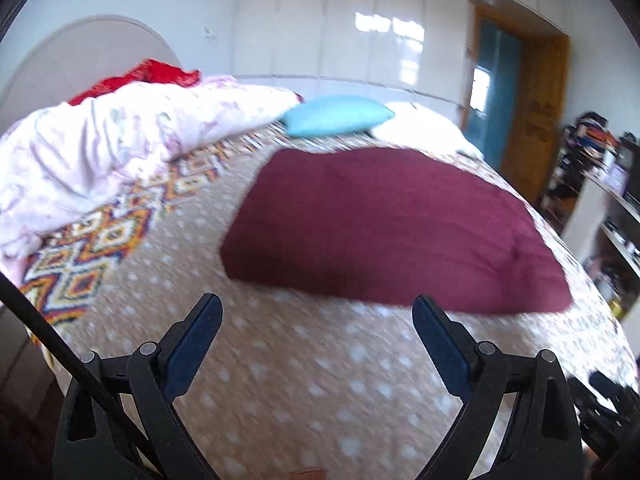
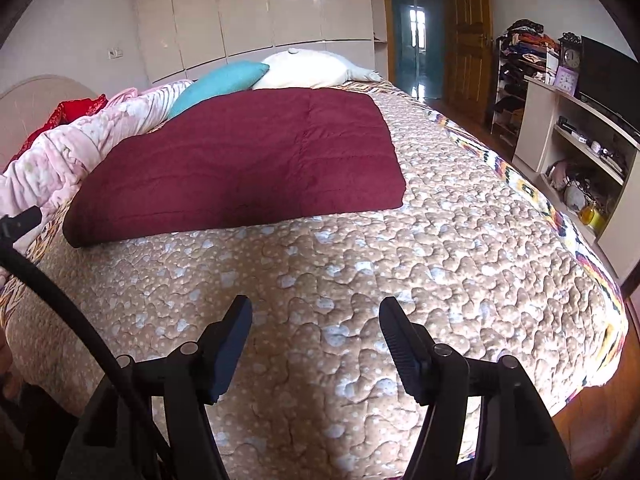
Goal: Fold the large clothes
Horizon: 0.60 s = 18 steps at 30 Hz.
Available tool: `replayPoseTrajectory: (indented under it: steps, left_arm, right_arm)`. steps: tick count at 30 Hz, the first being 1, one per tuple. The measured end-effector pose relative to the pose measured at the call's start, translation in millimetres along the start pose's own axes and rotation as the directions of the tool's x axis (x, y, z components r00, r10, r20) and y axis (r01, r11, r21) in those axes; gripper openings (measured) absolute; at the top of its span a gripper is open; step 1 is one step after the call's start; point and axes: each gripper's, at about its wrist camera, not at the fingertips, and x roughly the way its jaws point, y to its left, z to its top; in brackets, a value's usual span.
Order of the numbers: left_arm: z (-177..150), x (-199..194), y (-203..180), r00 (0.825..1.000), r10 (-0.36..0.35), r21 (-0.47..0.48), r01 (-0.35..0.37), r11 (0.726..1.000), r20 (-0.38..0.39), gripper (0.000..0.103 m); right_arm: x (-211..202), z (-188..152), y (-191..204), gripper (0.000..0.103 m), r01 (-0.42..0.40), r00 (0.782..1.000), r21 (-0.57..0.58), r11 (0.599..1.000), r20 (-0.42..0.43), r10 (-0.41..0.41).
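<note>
1. Maroon quilted cloth [image 2: 236,160], already a flat rectangle, lies on the beige dotted quilted bedspread [image 2: 440,248]; folding looks well along, perhaps with further halving left.
2. Left tool [image 1: 318,312] and right tool [image 2: 316,312] hover over the bed, fingers apart, holding nothing.
3. No writing is legible.

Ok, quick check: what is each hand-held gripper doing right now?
Left hand-held gripper: open, holding nothing, above the bedspread.
Right hand-held gripper: open, holding nothing.
</note>
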Motion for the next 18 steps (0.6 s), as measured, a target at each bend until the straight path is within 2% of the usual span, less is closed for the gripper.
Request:
replayPoseTrajectory:
  steps: [2,5,9,12,16,18]
  left_arm:
    - [-10.4,4.5,-11.2,0.998,0.005,0.040,-0.003,0.999,-0.057,0.095]
    - [-31.8,6.9,-20.2,0.996,0.032,0.083,-0.025,0.996,-0.088,0.095]
    - [-53.8,26.3,-26.9,0.984,0.068,0.132,-0.046,0.990,-0.163,0.095]
    - [-64.1,41.9,-26.2,0.977,0.102,0.159,-0.072,0.985,-0.185,0.095]
    - [-72.8,64.4,-17.3,0.961,0.128,0.169,-0.088,0.982,-0.244,0.095]
    - [-77.8,73.8,-12.5,0.952,0.116,0.150,-0.075,0.986,-0.285,0.095]
  right_arm:
    - [-4.7,-1.0,3.2,0.071,0.003,1.000,-0.010,1.000,0.010,-0.003]
    - [-9.0,-3.6,6.8,0.073,0.013,1.000,-0.025,1.000,0.015,-0.012]
    - [-13.2,-9.6,9.3,0.075,0.021,1.000,-0.044,0.999,0.011,-0.021]
    - [-10.2,-13.6,11.6,0.075,0.025,1.000,-0.053,0.998,-0.001,-0.025]
    - [-2.0,-17.1,13.9,0.075,0.018,0.999,-0.050,0.999,-0.025,-0.020]
    - [1.5,-18.9,16.1,0.075,0.017,0.999,-0.053,0.998,-0.035,-0.019]
